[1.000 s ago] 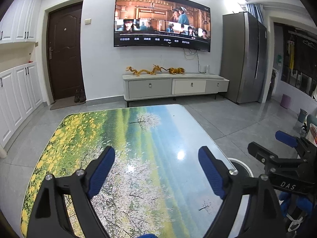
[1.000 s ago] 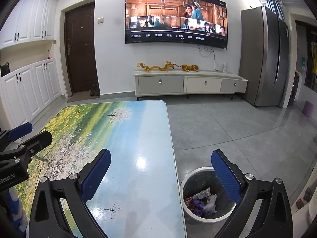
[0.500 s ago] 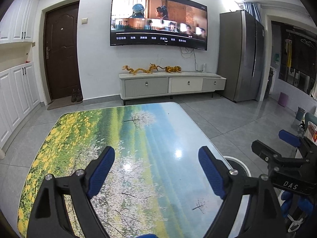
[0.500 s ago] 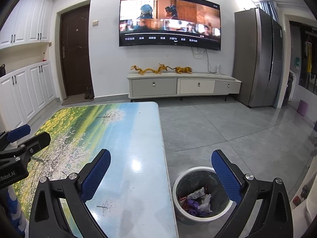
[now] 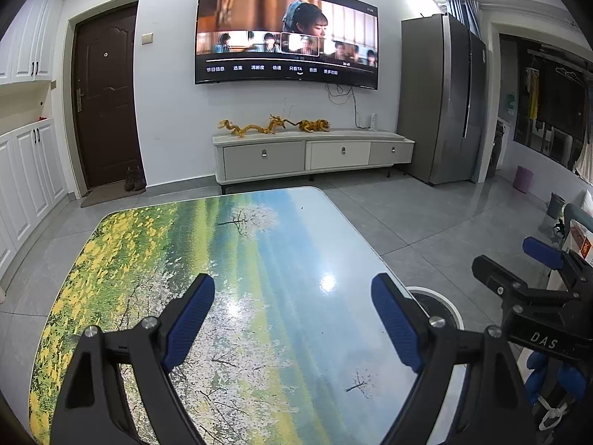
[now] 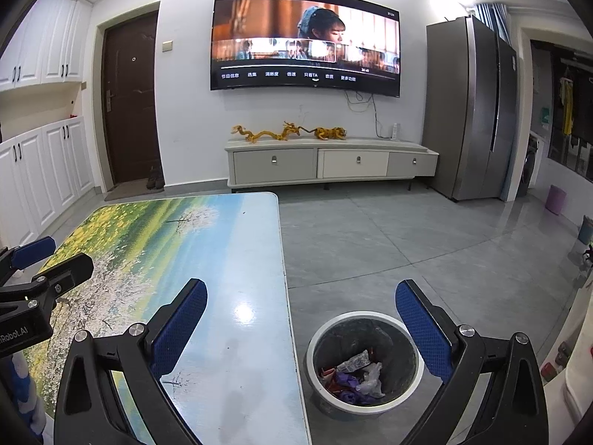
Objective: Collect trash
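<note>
Trash (image 6: 352, 374) already lies in the bin (image 6: 407, 337), below the empty, spread right gripper (image 6: 301, 324); left gripper (image 5: 292, 319) likewise released over the table (image 5: 259, 244). Collection looks finished; next, withdraw.

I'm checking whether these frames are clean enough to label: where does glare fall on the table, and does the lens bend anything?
Left wrist view: a ceiling-light glare spot on the glossy table, a softer one nearer; dark vignette in the corners. Right wrist view: glare on the table; the fridge and TV bow from fisheye distortion; the trash bin interior stays sharp.
</note>
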A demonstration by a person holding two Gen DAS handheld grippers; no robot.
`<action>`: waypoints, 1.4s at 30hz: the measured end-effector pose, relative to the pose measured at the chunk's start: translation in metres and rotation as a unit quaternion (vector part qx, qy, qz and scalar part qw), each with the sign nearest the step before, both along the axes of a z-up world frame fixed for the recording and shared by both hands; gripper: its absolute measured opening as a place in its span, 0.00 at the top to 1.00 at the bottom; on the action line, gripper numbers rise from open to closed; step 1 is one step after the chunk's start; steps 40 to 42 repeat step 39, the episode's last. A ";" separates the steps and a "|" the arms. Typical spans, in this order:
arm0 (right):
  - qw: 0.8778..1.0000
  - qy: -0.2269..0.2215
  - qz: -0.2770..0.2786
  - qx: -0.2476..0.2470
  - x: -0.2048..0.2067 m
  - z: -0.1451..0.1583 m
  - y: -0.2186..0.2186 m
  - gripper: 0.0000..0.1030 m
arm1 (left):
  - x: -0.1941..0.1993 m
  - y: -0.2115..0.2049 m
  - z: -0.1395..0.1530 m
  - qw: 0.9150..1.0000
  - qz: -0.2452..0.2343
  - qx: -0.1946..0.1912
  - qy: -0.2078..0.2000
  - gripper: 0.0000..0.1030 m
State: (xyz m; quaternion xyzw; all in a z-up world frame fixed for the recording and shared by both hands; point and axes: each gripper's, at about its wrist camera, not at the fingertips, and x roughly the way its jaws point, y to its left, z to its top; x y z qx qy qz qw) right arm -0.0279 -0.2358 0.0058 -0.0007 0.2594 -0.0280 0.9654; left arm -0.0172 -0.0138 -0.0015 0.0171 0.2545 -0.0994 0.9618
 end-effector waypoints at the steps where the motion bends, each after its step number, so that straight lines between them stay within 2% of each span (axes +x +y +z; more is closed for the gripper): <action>1: 1.000 0.000 0.000 0.000 0.000 0.000 0.000 0.03 | 0.000 0.000 0.000 1.000 0.000 0.001 0.000 0.16; 13: 1.000 0.004 -0.004 0.000 0.000 -0.002 -0.003 0.03 | 0.001 -0.004 0.001 1.000 0.009 0.008 0.002 0.16; 42: 1.000 0.021 -0.020 0.003 0.005 -0.014 -0.015 0.03 | 0.016 -0.026 0.002 0.999 -0.007 0.034 0.001 0.16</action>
